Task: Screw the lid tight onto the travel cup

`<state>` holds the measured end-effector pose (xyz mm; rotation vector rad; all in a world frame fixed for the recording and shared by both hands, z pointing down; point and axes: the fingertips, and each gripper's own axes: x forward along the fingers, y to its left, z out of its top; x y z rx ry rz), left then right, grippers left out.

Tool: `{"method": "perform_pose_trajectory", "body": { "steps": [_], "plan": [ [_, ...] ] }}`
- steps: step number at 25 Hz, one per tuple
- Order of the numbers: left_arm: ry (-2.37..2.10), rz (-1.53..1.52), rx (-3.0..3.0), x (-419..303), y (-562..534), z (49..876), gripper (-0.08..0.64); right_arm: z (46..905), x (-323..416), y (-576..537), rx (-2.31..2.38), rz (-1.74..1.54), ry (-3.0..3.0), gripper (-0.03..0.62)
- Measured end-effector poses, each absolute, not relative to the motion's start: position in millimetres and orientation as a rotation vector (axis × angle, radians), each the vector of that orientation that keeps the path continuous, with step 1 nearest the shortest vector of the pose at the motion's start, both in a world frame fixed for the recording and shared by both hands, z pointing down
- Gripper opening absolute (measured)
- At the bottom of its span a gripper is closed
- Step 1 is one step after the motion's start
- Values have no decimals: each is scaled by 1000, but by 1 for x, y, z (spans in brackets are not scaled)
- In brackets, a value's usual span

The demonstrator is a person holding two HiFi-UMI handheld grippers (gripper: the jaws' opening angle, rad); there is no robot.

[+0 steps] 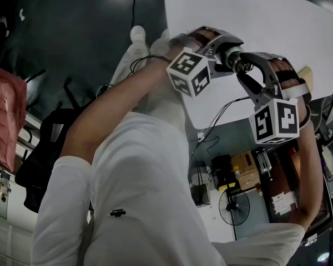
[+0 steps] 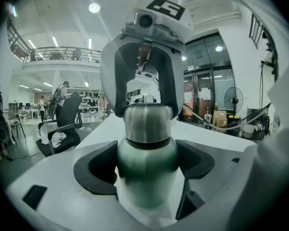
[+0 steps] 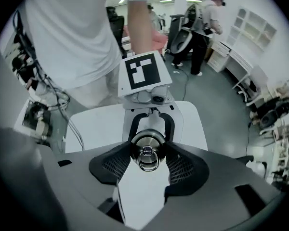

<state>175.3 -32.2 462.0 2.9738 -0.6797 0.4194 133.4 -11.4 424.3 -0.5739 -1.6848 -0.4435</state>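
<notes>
Surface: white table (image 1: 266,21), spread out beneath both grippers.
Right gripper (image 3: 148,159): fairly wide, with its pads set against opposite sides of the lid (image 2: 148,121). It points steeply down.
Lid: straight ahead of the right gripper, between its jaws. The ring (image 3: 148,163) on top of the lid faces that gripper, and the lid sits on the neck of the cup (image 2: 147,174).
Cup: just past the lid, on the same line. Its long axis is upright and runs on from the way the right gripper points.
Left gripper (image 2: 147,160): clamped on the cup's body from the side, across the axis and below the right gripper.
Nearer hand: the right for the lid, the left for the body.
Coming move: probably a roll of the right gripper about the cup's axis while the left braces the body. If the two lines tilt apart, the lid could bind.
Unclear: whether the cup's base rests on the table.
</notes>
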Motion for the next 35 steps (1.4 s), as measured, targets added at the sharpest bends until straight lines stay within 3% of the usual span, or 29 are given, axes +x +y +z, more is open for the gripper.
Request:
{"method": "perform_pose_trajectory", "body": {
  "steps": [18,25,35],
  "plan": [
    [-681,427,2972,176,-33,462,353,424,135,-33,500,367,-1859,224],
    [-680,426,2970,175,-32,462,353,422,127,-19,253,156,-1922,261],
    [-675,422,2974,174,-32,460,353,394,128,-18,-281,-326,-1838,262]
  ]
}}
